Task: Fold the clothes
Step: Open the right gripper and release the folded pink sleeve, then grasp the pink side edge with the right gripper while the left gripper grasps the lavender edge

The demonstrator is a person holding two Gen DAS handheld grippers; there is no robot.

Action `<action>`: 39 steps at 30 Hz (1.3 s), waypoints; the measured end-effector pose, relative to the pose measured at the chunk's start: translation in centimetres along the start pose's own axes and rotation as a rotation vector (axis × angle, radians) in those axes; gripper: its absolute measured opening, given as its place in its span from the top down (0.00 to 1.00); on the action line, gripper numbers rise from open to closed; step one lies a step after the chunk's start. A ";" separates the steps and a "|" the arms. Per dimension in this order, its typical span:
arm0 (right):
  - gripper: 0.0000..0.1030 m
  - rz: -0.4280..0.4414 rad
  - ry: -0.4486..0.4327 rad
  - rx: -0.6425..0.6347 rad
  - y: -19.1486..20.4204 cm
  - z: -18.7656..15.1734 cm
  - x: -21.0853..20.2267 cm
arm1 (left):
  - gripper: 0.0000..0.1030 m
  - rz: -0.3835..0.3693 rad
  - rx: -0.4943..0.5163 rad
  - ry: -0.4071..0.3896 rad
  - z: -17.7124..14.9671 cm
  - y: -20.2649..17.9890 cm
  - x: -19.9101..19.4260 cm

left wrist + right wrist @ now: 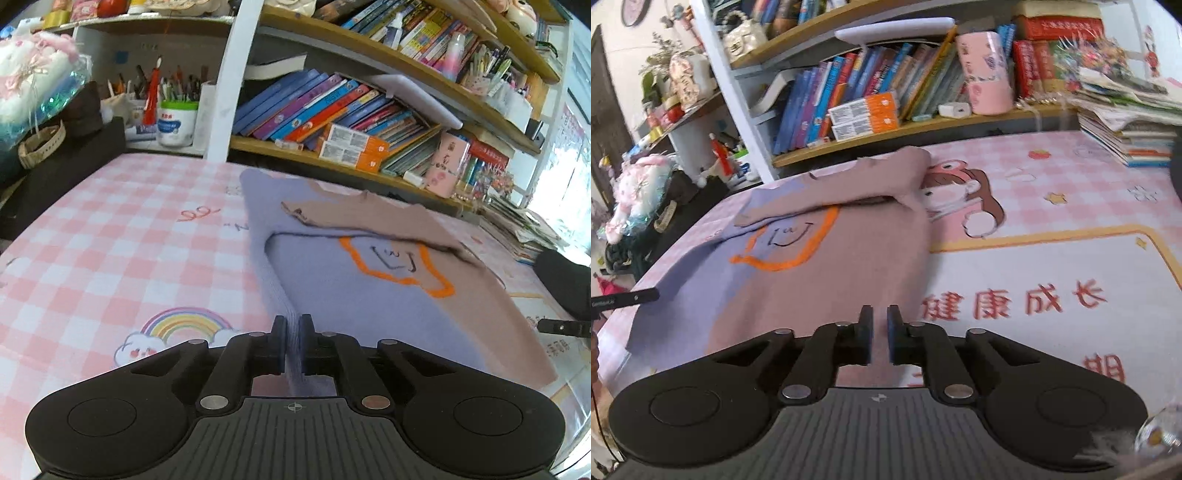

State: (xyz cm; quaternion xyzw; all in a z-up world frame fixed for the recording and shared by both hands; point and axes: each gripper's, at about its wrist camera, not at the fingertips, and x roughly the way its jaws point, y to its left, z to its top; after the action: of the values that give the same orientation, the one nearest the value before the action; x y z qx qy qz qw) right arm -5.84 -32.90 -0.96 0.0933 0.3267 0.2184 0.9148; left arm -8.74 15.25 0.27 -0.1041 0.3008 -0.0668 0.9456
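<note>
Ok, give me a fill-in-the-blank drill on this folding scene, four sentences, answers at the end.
1. The left gripper is shut on the ____ half of the sweater.
2. The outline drawn on the sweater is coloured ____.
3. The right gripper hangs over the sweater's ____ half, its jaws slightly apart with nothing between them.
4. The tablecloth shows a ____ beside the left gripper.

Missing words: purple; orange; pink; rainbow

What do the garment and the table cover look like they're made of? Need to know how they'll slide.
Garment: seems a soft matte knit or jersey, lilac and dusty pink; it bunches into fine ribs where the left gripper pinches it.
Table cover: probably printed vinyl or coated mat; it lies flat, creaseless, with crisp pink-check graphics. Gloss can't be judged.
</note>
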 end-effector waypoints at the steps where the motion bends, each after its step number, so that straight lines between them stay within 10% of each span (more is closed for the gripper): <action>1: 0.77 -0.001 0.004 0.008 -0.2 -0.1 -0.1 | 0.78 0.011 -0.009 0.008 -0.1 0.3 0.0; 4: 0.65 -0.003 0.019 0.026 -0.7 -0.6 -0.4 | 0.44 0.037 -0.026 0.028 -0.5 0.8 -0.1; 6: 0.65 0.007 0.030 0.025 -0.6 -0.9 -0.3 | 0.43 0.037 -0.034 0.033 -0.7 0.9 -0.1; 11: 0.65 0.026 0.050 -0.018 0.4 -1.2 0.5 | 0.53 0.036 -0.027 0.031 -0.8 0.7 0.2; 13: 0.66 0.033 0.055 -0.031 0.7 -1.1 0.8 | 0.85 0.011 -0.051 0.035 -0.6 0.9 0.6; 15: 0.84 0.048 0.067 -0.033 0.9 -0.7 1.4 | 0.93 -0.028 -0.050 0.008 0.0 0.4 0.4; 21: 0.87 0.174 -0.029 0.059 0.7 0.9 0.2 | 0.93 -0.109 -0.021 -0.033 1.3 -1.0 -0.2; 39: 0.72 0.228 0.079 0.161 -0.5 -1.1 1.6 | 0.82 -0.097 -0.111 0.082 -1.0 1.4 0.2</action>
State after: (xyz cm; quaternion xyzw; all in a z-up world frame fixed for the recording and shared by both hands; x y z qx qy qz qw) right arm -5.24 -32.59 -2.86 0.1943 0.3664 0.2973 0.8600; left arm -9.02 16.42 -0.98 -0.1679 0.3373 -0.1002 0.9209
